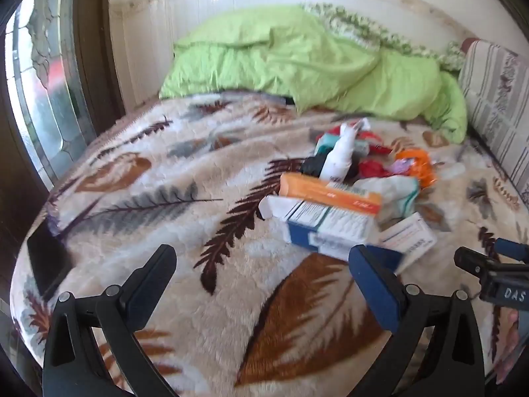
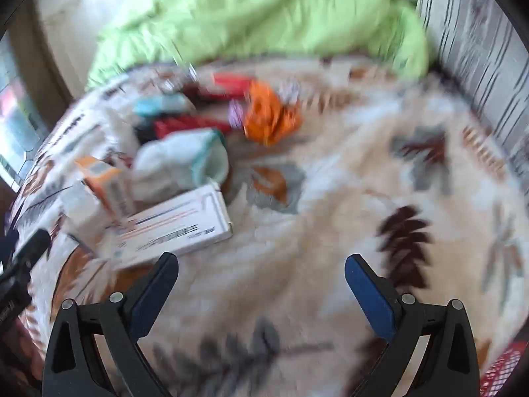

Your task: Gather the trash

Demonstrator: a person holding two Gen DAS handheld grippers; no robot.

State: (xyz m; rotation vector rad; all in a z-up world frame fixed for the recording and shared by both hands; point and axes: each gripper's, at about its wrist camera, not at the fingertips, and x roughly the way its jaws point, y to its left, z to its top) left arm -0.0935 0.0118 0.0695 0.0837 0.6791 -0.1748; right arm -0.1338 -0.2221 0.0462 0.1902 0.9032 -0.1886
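Note:
A heap of trash lies on the leaf-patterned blanket (image 1: 185,231): a blue-and-white carton (image 1: 325,228), an orange box (image 1: 330,193), a white spray bottle (image 1: 339,155), a small white box (image 1: 408,240), a crumpled white-and-teal wrapper (image 1: 393,195) and an orange wrapper (image 1: 415,163). My left gripper (image 1: 261,259) hovers open just short of the blue carton, nothing between its fingers. In the blurred right wrist view my right gripper (image 2: 261,269) stands open over bare blanket, with the white box (image 2: 178,228) just beyond its left finger, the orange wrapper (image 2: 271,115) farther off.
A green duvet (image 1: 297,63) is bunched at the head of the bed. A striped cushion (image 1: 499,109) lines the right side. A dark flat object (image 1: 46,261) lies at the bed's left edge by a window (image 1: 43,76). Something red meshed (image 2: 502,370) shows at lower right.

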